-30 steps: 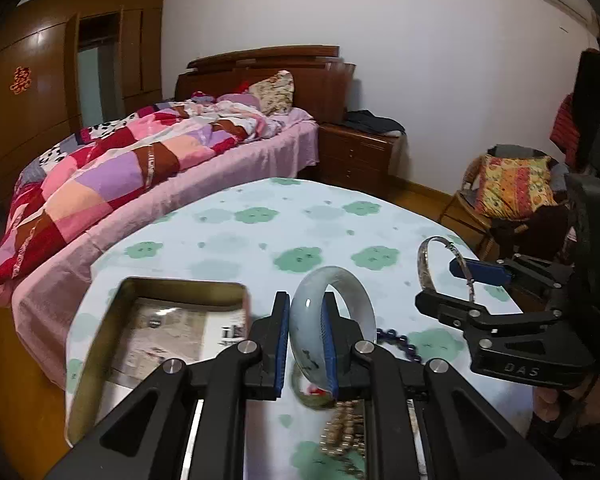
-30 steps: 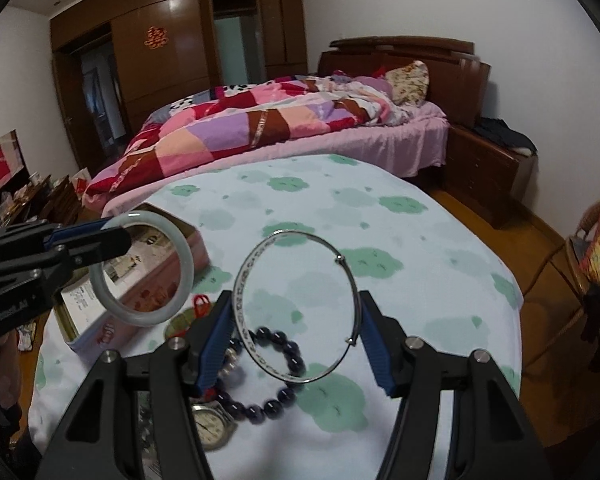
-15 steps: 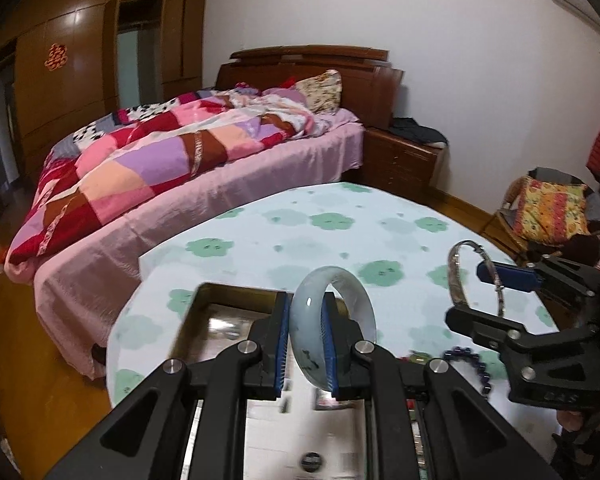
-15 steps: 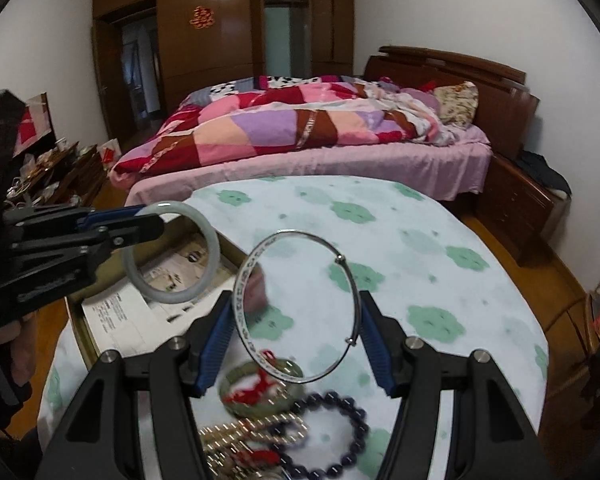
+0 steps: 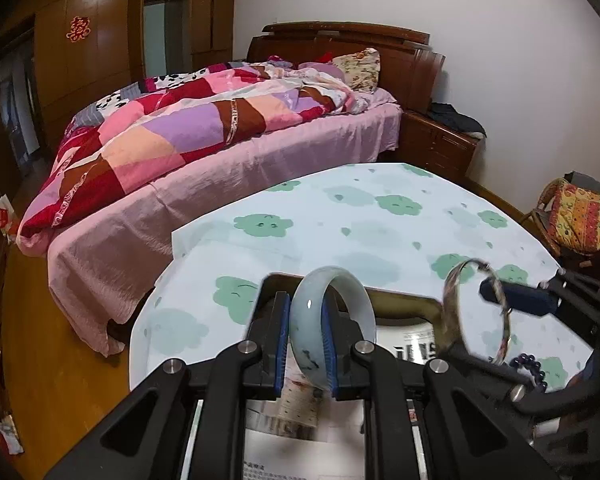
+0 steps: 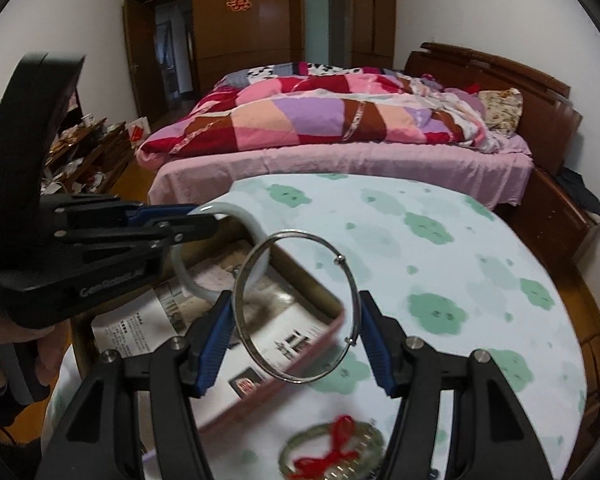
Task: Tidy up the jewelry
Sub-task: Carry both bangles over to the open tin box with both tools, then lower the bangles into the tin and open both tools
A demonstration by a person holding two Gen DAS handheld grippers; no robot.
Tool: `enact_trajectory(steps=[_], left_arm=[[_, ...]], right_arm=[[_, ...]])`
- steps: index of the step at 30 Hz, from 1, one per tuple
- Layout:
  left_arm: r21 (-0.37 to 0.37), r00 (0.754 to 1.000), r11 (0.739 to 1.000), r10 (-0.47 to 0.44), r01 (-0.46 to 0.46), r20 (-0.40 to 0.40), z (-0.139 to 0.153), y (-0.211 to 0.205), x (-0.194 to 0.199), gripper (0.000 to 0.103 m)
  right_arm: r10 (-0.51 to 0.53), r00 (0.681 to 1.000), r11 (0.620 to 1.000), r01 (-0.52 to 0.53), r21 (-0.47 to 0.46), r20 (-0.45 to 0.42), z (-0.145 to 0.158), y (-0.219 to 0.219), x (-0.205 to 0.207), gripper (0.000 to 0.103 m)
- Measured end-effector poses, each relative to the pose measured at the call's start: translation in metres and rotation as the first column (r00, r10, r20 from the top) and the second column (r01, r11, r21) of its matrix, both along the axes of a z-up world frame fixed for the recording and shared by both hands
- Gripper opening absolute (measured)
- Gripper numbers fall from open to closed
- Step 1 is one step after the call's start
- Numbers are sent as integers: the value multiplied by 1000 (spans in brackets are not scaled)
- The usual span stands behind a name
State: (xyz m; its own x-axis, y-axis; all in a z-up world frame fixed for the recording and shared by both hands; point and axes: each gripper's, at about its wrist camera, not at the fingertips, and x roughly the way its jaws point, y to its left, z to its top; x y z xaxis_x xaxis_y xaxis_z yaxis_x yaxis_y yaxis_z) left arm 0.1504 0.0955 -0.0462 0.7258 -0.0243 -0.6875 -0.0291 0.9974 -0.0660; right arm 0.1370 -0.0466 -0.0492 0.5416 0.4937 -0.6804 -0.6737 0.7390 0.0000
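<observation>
- The left gripper (image 5: 306, 344) pinches the pale jade bangle (image 5: 332, 320) narrowly, upright, above the open tin box (image 6: 300, 276).
- The right gripper (image 6: 296, 336) holds the thin silver bangle (image 6: 296, 306) between wide-set jaws, above the box's near edge.
- Beyond the box stands the bed (image 5: 220, 140).

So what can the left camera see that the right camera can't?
Only the left wrist view shows the purple bead bracelet and the chair with the yellow cushion.

Only the right wrist view shows the green bangle tied with red string and the cluttered shelf.

Both show the pale jade bangle clamped in the left gripper, the thin silver bangle in the right gripper, the paper-lined tin box, the cloud tablecloth and the bed.
</observation>
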Motion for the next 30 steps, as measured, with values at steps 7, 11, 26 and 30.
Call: enact_trajectory(steps=[7, 11, 26, 30], left_arm=[[-7, 999, 1000, 0, 0, -53, -12, 6, 12, 15], [17, 996, 1000, -6, 7, -86, -15, 5, 17, 15], [48, 987, 999, -2, 9, -158, -23, 5, 27, 15], [51, 988, 999, 8, 0, -155, -23, 6, 28, 15]], right_arm=[[51, 998, 997, -52, -53, -25, -21, 24, 2, 63], [44, 998, 993, -49, -111, -45, -34, 29, 5, 63], [25, 999, 970, -32, -242, -32, -45, 46, 7, 63], [17, 999, 964, -25, -265, -30, -47, 48, 7, 62]])
